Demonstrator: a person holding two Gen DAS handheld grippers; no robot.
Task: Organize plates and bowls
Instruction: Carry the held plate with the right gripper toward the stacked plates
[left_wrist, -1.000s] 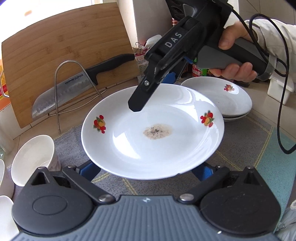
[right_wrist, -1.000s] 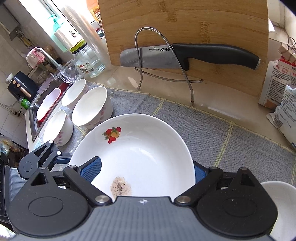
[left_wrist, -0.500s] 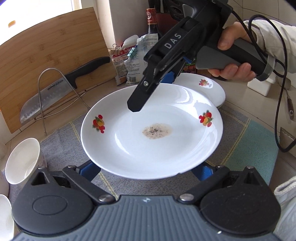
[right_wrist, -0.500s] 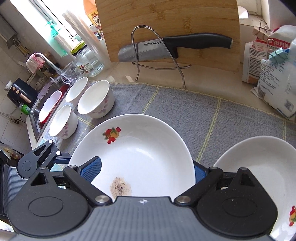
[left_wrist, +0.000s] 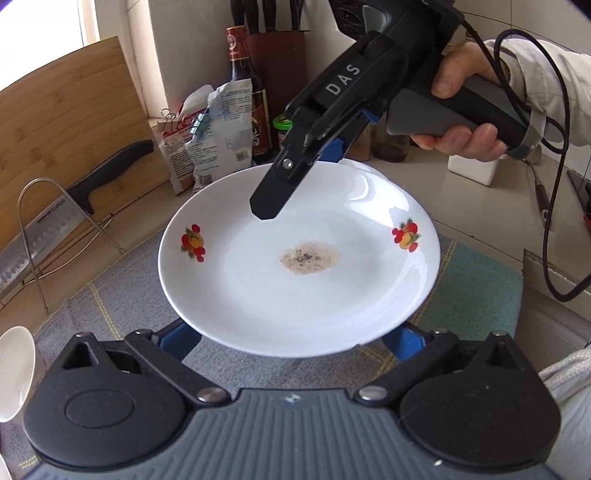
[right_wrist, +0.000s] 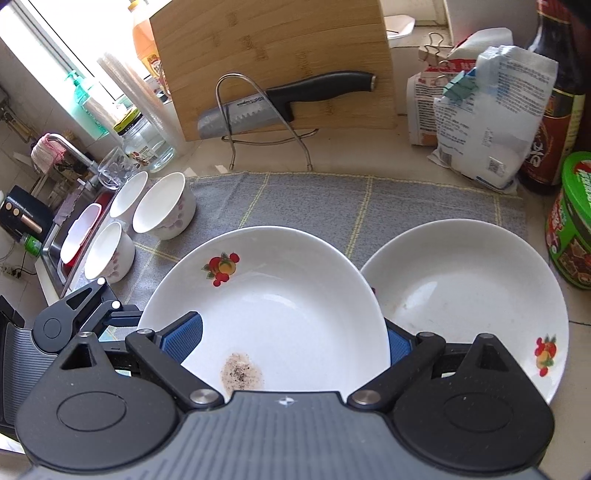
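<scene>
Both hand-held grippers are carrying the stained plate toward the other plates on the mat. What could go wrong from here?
1. The stained plate rests only by its rim between the right hand-held gripper and the left hand-held gripper; if they drift apart, it may drop.
2. It overlaps the second plate; lowering it carelessly could knock rims together.
3. The peppery residue could smear if another plate is stacked on top.
</scene>
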